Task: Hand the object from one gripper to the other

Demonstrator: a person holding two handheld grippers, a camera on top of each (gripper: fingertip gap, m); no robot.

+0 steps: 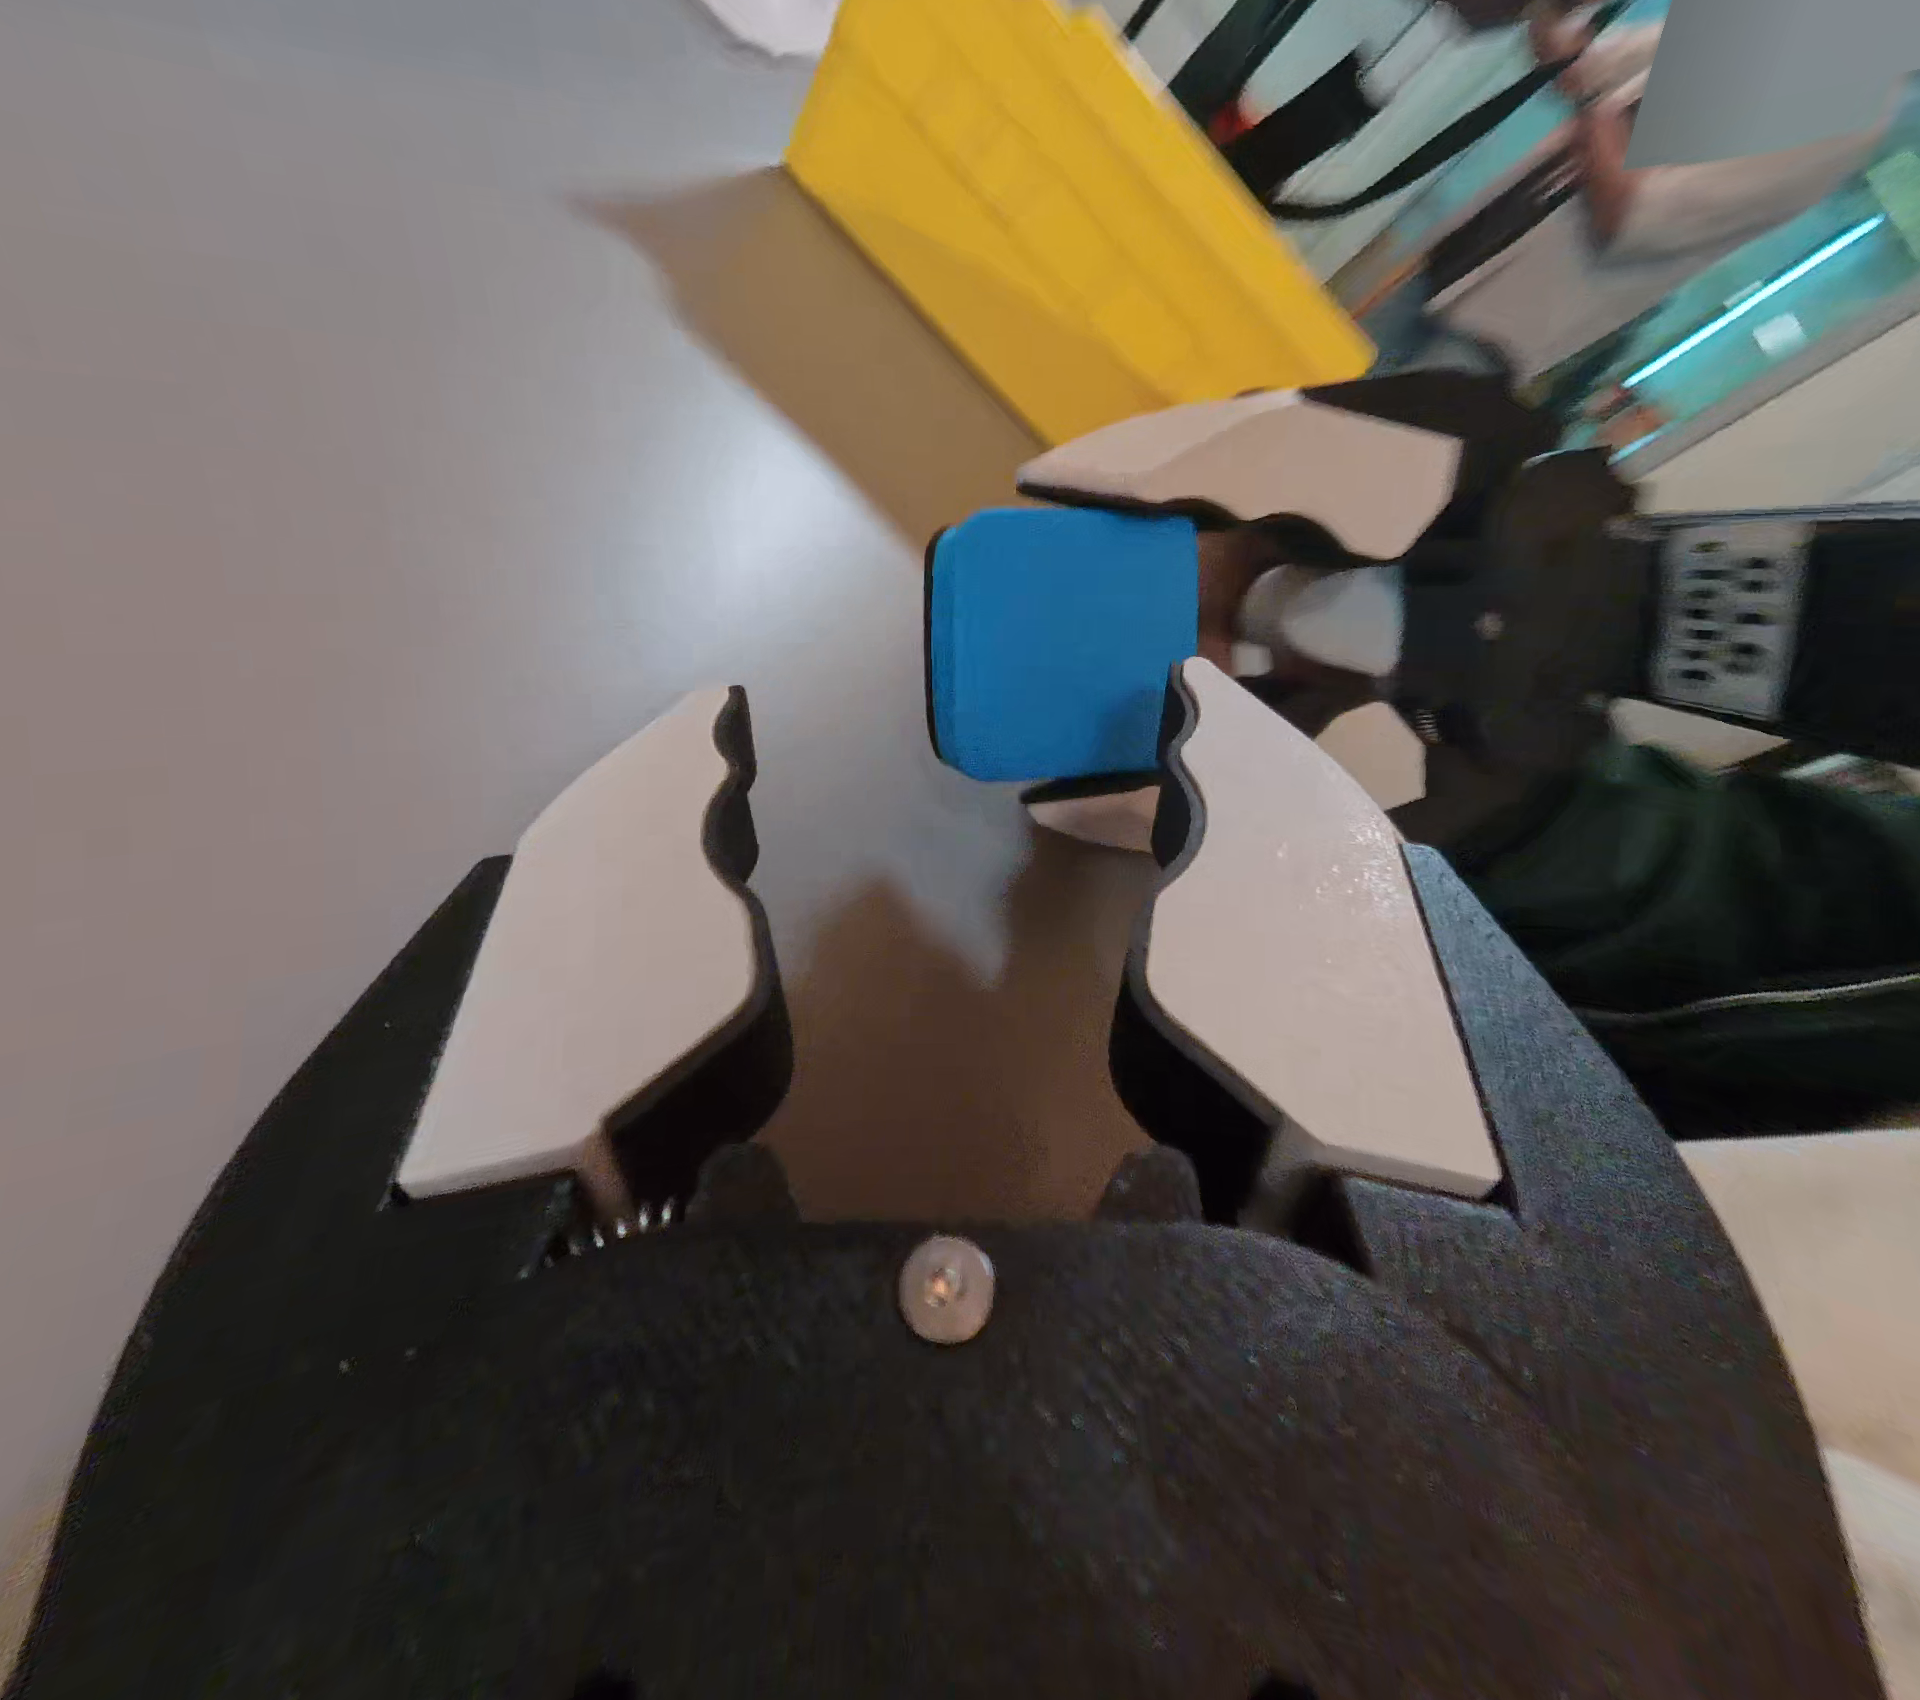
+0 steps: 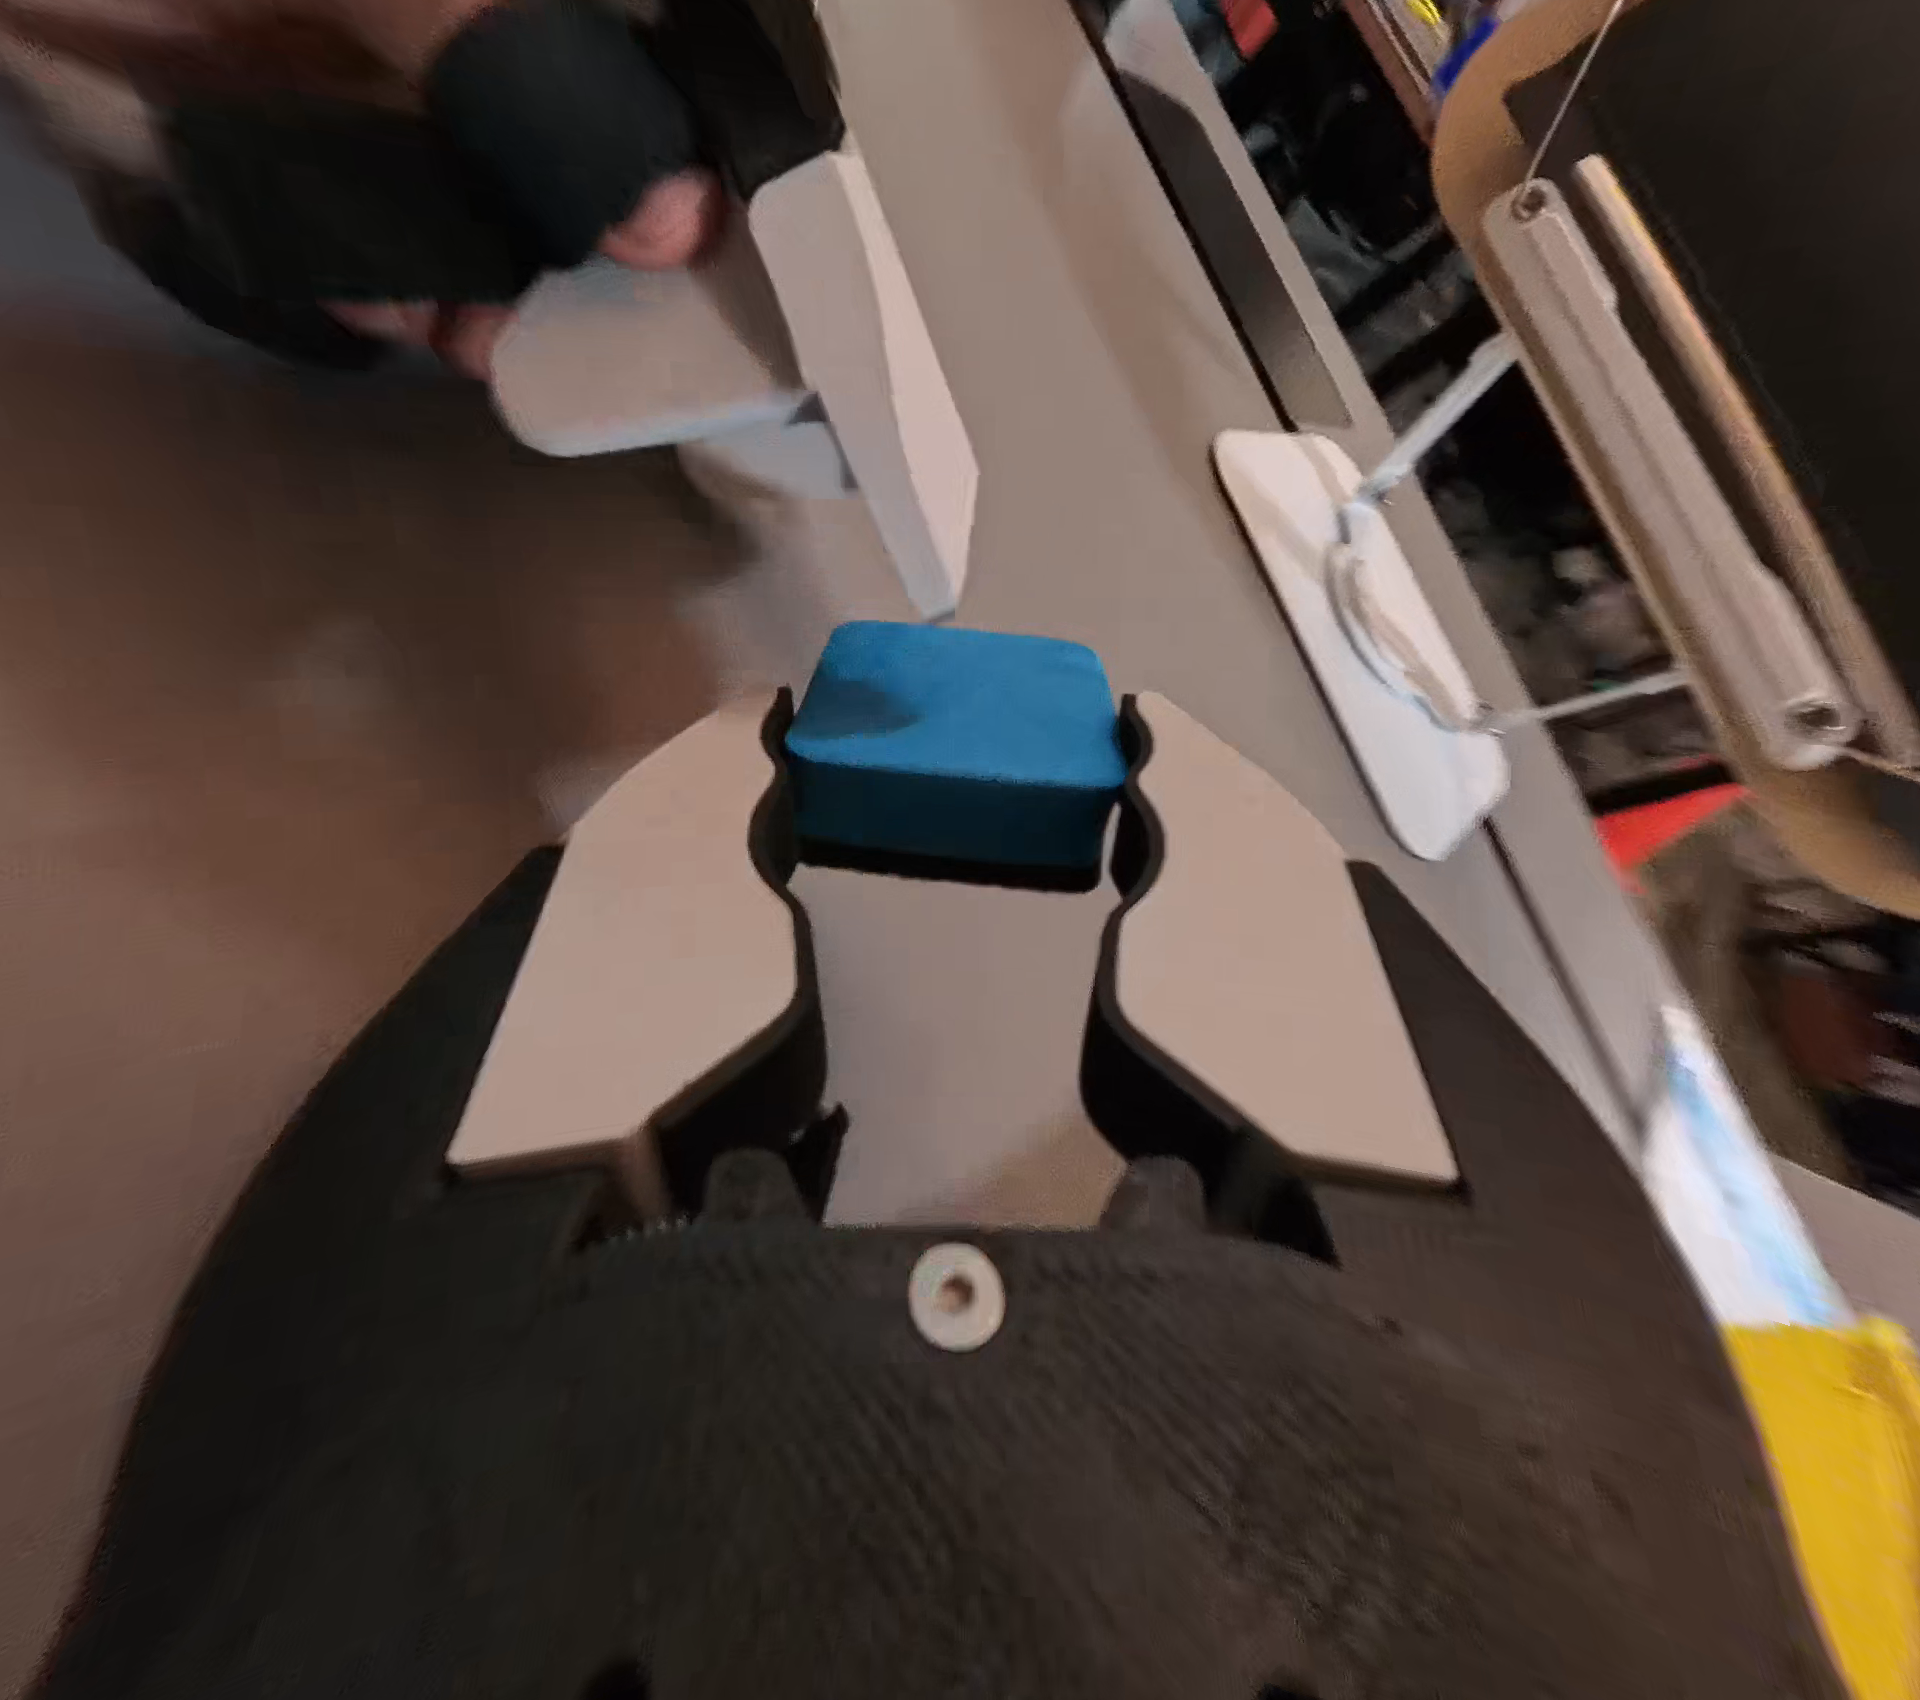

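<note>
A blue rounded block (image 2: 951, 741) sits clamped between the fingertips of my right gripper (image 2: 951, 720), held in the air above the grey table. In the left wrist view the same block (image 1: 1060, 642) shows just ahead of my left gripper (image 1: 961, 715), gripped from above and below by the right gripper (image 1: 1101, 632) coming in from the right. My left gripper is open and empty; its right fingertip (image 1: 1195, 715) overlaps the block's lower right corner. In the right wrist view the left gripper (image 2: 831, 403) is blurred at upper left, held by a hand (image 2: 582, 175).
A yellow bin (image 1: 1049, 196) stands on the grey table (image 1: 312, 403) behind the block; its corner also shows in the right wrist view (image 2: 1829, 1484). A white flat stand base (image 2: 1361, 632) sits near the table's far edge. A dark bag (image 1: 1683, 912) lies at right. The tips of both grippers are at nearly the same place.
</note>
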